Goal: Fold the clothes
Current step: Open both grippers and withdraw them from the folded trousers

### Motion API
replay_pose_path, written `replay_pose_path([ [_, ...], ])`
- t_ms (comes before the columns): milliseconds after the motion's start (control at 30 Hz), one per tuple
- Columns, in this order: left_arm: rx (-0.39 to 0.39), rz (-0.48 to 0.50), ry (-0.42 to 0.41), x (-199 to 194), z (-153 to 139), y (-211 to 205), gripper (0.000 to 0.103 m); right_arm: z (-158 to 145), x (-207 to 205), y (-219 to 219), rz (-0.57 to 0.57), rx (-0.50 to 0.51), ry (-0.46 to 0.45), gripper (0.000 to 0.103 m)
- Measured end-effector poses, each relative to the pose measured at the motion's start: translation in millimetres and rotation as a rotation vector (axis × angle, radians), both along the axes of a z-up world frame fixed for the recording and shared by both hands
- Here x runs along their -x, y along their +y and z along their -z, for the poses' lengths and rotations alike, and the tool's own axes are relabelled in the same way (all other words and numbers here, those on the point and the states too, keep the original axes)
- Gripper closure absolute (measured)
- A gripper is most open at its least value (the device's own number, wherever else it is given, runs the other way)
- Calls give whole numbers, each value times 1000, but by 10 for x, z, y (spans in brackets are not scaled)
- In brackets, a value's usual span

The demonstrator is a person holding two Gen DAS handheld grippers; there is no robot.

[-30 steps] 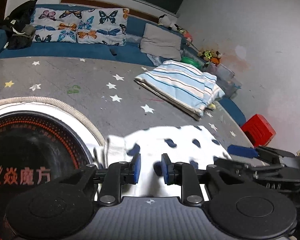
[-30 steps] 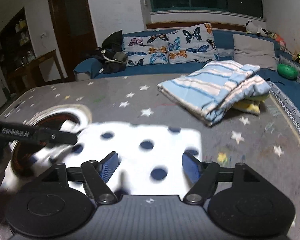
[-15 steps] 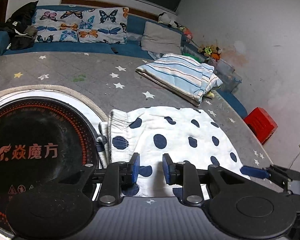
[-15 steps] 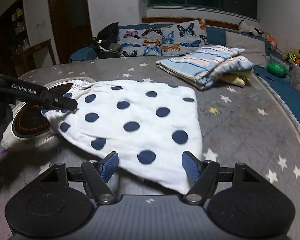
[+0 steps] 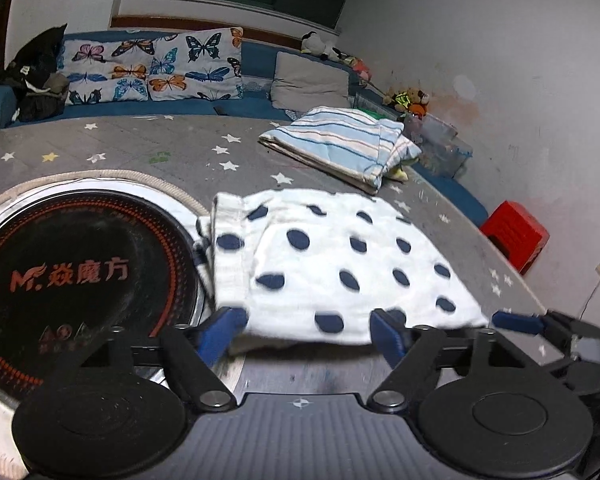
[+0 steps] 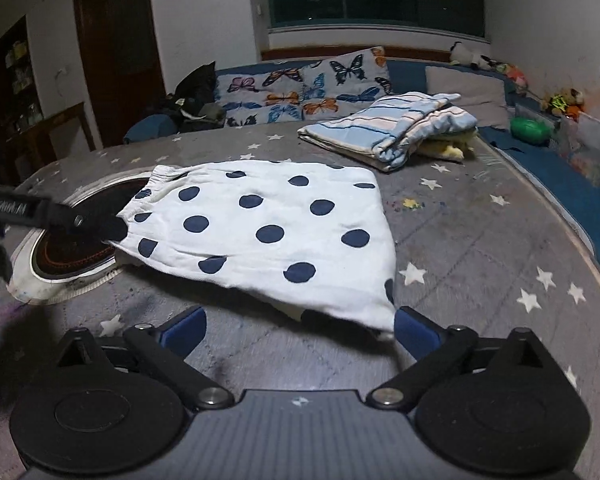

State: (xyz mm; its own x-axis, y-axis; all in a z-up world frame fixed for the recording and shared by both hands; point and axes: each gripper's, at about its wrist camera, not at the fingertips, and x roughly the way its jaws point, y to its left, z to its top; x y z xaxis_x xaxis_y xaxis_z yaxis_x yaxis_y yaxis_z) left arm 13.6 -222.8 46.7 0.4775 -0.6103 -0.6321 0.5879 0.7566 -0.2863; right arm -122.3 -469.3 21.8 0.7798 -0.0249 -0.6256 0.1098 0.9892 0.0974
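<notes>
A white garment with navy dots [image 5: 340, 264] lies spread on the grey starred table [image 5: 132, 152], its waistband end over the cooktop's rim. My left gripper [image 5: 306, 334] is at the garment's near edge; its jaws are opening and the hem lies loose between the blue pads [image 5: 224, 332], unpressed. In the right wrist view the garment [image 6: 260, 224] reaches toward my right gripper [image 6: 300, 332], whose jaws are also opening. Its near corner droops just inside the right pad [image 6: 416, 334], not gripped. The left gripper's finger [image 6: 60, 216] shows at the waistband side.
A round black induction cooktop [image 5: 80, 272] is set into the table on the left. A folded striped cloth [image 6: 392, 128] lies at the far side. Behind it is a blue sofa with butterfly cushions [image 5: 152, 68]. A red stool [image 5: 516, 236] stands past the table's right edge.
The garment, held up close to both cameras a second ago, now lies flat on the table. Both grippers drew back toward the near edge, and both sets of jaws widened, letting the cloth go.
</notes>
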Motion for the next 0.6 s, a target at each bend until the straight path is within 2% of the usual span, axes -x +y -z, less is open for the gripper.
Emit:
replay_pose_path([
  [300,-15,-12,22,182,121,138,4,19,138,110,43,-16,2,0],
  [600,-22,-23,13,332,108,252,0,65,216,212,80,-52,5,0],
])
